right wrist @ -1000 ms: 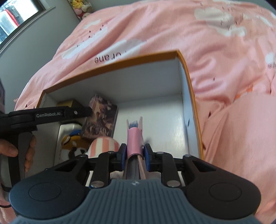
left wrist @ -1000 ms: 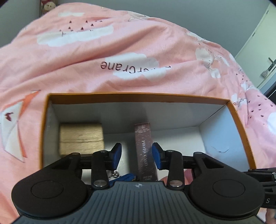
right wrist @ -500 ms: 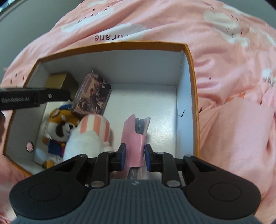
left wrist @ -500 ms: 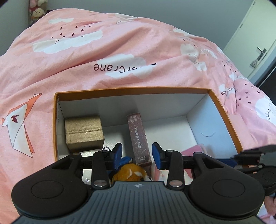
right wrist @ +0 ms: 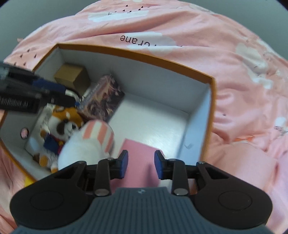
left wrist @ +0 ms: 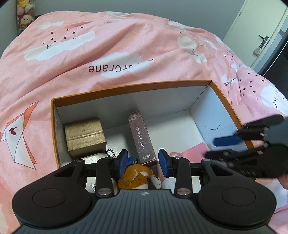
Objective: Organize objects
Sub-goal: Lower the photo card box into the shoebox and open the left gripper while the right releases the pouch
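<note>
An orange-rimmed white box lies on the pink duvet. In it are a gold box, a dark photo card box, a red panda plush, a white plush with pink stripes and a pink notebook flat on the floor of the box. My left gripper is open above the panda. My right gripper is open just above the notebook, holding nothing.
The pink cloud-print duvet surrounds the box on all sides. A door stands at the far right and soft toys sit at the far left corner. The right part of the box floor is bare.
My right gripper has opened and let go of the pink notebook, which now lies flat in the box. Both grippers have pulled back and up from the box.
</note>
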### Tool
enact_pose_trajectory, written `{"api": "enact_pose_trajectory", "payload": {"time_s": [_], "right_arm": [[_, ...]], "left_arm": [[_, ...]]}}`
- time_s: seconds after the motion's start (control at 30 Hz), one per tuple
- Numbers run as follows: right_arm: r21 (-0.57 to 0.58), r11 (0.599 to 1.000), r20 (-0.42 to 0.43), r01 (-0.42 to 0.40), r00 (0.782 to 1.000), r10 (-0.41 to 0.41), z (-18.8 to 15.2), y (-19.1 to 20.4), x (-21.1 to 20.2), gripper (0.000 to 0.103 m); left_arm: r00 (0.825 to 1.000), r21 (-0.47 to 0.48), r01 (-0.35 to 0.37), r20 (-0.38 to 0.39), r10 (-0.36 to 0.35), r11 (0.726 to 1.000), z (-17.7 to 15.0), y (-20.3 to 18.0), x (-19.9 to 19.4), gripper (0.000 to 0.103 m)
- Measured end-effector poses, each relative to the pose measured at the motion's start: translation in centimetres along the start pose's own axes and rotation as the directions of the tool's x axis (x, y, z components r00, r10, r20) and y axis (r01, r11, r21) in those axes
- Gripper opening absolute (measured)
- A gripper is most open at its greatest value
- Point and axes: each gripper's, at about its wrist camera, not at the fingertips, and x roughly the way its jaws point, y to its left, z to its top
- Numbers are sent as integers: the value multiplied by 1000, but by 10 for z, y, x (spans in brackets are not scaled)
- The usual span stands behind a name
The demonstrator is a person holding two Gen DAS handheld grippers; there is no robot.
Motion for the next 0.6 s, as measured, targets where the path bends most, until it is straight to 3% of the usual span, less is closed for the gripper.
{"api": "enact_pose_trajectory", "payload": {"time_s": [0.17,0.43,0.6], "right_arm": [[10,998,-25,-56,998,56,19,3,30,34],[-151,988,-98,-29,995,14,18,15,56,32],[-159,987,-120,-19,993,0,15,9,54,28]], "left_arm": [[1000,13,9,-17,-9,1000,-2,-1,3,43],[999,53,28,-34,-26,998,-1,0,9,43],[998,98,40,-54,-34,994,-2,-4,14,43]]}}
